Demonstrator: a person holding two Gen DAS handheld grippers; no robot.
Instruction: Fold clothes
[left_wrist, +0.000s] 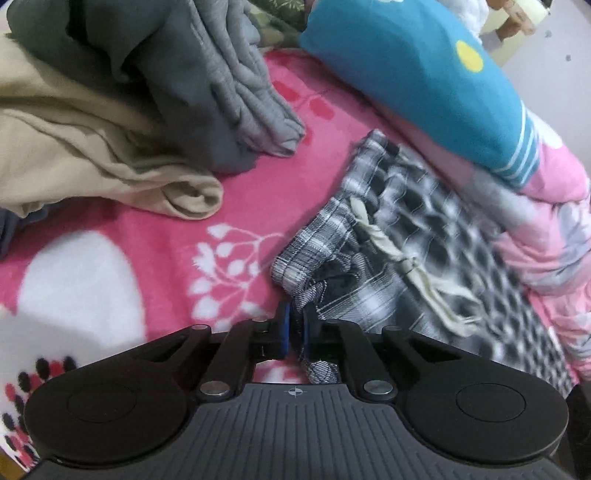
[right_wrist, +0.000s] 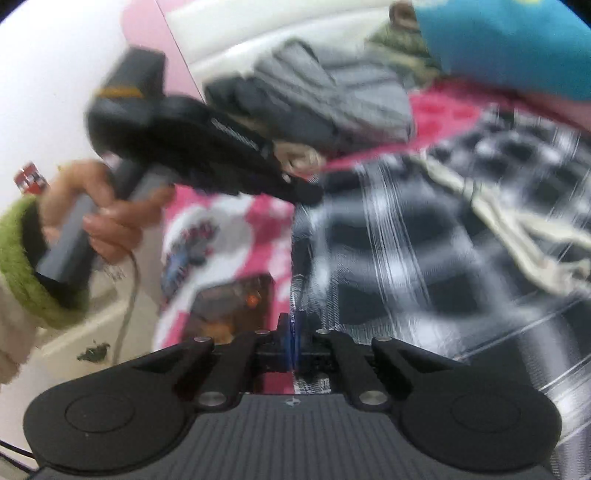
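Black-and-white plaid shorts (left_wrist: 399, 236) with a cream drawstring (left_wrist: 384, 240) lie on the pink floral blanket (left_wrist: 147, 236). My left gripper (left_wrist: 294, 326) is shut on the shorts' waistband corner. In the right wrist view the shorts (right_wrist: 424, 236) fill the right half, blurred by motion. My right gripper (right_wrist: 293, 341) is shut on another edge of the shorts. The left gripper (right_wrist: 295, 188) shows there too, held in a hand at the shorts' far corner.
A pile of beige (left_wrist: 85, 147) and grey garments (left_wrist: 207, 85) lies at the back left. A teal pillow (left_wrist: 424, 74) sits on pink bedding (left_wrist: 554, 229) at the right. A dark printed item (right_wrist: 232, 306) lies on the blanket near the bed edge.
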